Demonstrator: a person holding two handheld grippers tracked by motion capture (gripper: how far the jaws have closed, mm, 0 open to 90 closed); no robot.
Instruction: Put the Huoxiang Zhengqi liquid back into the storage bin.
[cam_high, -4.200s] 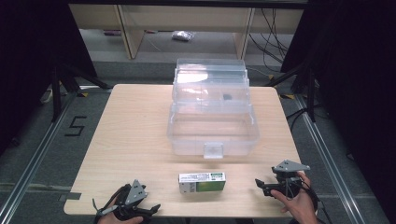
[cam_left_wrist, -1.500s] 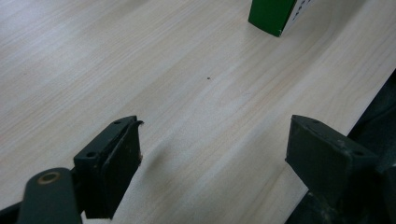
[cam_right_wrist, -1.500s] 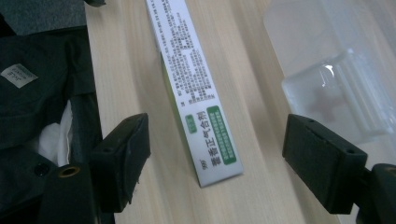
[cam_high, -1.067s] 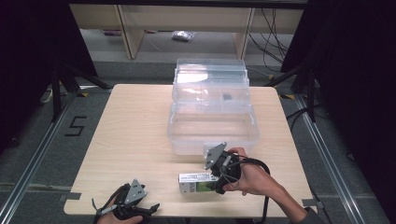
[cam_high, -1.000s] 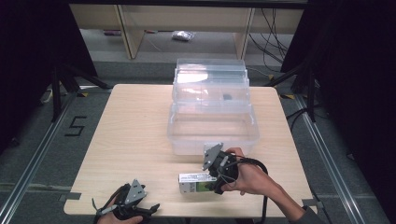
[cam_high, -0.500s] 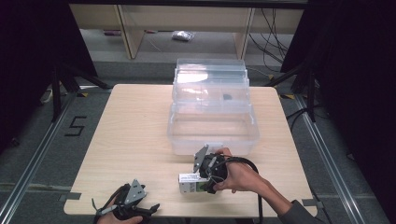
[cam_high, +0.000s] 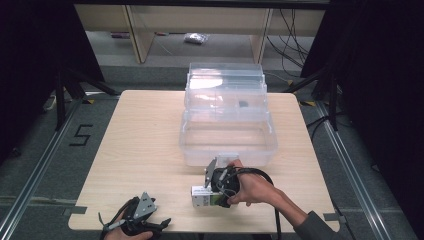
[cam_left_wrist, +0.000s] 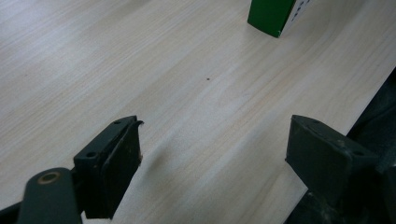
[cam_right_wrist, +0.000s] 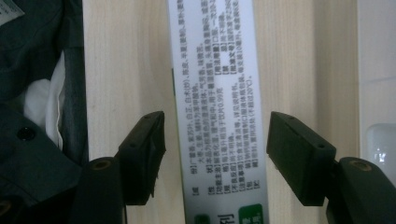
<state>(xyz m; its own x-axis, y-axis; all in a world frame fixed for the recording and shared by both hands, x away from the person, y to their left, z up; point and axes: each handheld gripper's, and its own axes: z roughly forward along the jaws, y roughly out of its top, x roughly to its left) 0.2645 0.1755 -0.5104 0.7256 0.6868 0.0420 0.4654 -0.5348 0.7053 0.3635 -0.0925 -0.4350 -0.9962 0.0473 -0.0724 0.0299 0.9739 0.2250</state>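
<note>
One box (cam_high: 201, 196) near the table's (cam_high: 135, 130) front edge; right gripper (cam_right_wrist: 212, 140) (jaws closing, not touching) now straddles it; left gripper (cam_left_wrist: 212, 154) wide

1. A pale, wood-grain rectangular worktop (cam_high: 135, 150) stands on a grey carpeted floor (cam_high: 40, 170).
2. A black "5" marking (cam_high: 80, 135) lies on the floor at the left.
3. Light wooden shelving (cam_high: 145, 30) stands behind, flanked by black curtains (cam_high: 30, 65).
4. Black cables (cam_high: 292, 30) hang at the far right.

Black claws (cam_high: 216, 192) with screwed pads, grey plates, grey sleeve (cam_high: 315, 226).
</note>
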